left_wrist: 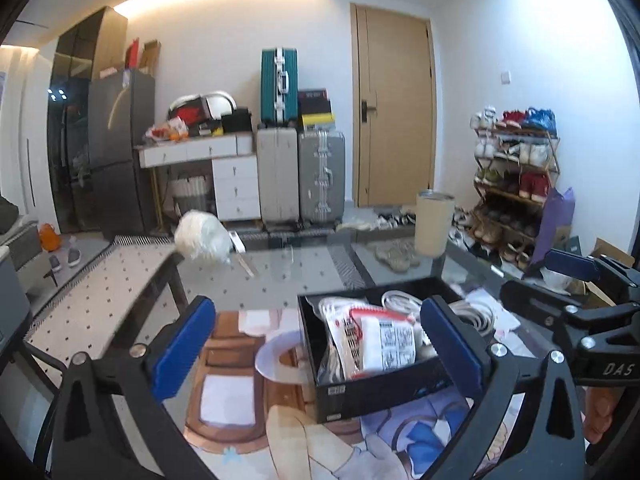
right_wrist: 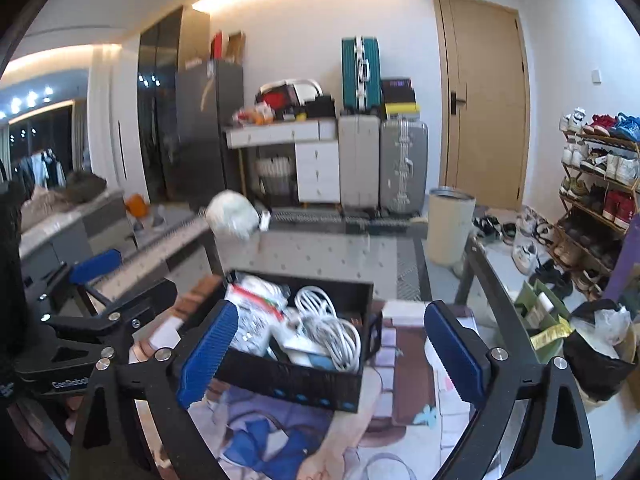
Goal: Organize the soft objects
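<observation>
A black box [left_wrist: 372,394] sits on the glass table, holding plastic packets [left_wrist: 372,344] and coiled white cables [left_wrist: 476,312]. It also shows in the right wrist view [right_wrist: 304,380] with the cables [right_wrist: 328,328]. My left gripper [left_wrist: 320,348] is open and empty, its blue pads on either side of the box's near left corner. My right gripper [right_wrist: 336,352] is open and empty, hovering over the box. A white fluffy soft object [left_wrist: 202,236] lies at the table's far edge, also seen in the right wrist view [right_wrist: 234,214].
A printed mat [left_wrist: 248,400] covers the table near me. A beige cylindrical bin [left_wrist: 434,222] stands on the floor beyond the table. Suitcases [left_wrist: 300,176], a door and a shoe rack [left_wrist: 516,184] line the back and right. A black rubbish bag [right_wrist: 600,344] sits at right.
</observation>
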The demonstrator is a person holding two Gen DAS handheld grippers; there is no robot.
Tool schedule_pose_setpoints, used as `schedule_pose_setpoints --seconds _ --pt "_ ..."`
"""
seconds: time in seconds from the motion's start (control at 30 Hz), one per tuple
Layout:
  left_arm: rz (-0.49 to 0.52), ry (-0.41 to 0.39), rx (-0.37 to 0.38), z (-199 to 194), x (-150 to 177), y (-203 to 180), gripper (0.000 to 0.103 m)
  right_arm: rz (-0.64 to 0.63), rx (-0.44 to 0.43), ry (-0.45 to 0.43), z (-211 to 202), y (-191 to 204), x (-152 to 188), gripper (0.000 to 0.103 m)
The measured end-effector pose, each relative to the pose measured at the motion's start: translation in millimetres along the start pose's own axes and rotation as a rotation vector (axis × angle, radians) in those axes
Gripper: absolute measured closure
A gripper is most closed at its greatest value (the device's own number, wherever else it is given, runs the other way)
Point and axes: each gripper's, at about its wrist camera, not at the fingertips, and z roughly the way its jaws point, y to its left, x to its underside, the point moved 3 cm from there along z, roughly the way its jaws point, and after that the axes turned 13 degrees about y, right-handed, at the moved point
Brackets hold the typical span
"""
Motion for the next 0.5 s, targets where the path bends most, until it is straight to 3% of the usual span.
schedule_pose_setpoints --seconds 0.27,0.5 --pt "-0.033 -0.009 0.012 -1 -2 8 0.000 0.016 0.023 -0.129 -28 -2 -5 0.005" --pt "-0.019 -0.027 0.014 -5 -1 4 0.000 0.039 0.033 -0.127 -30 -7 -6 0.005"
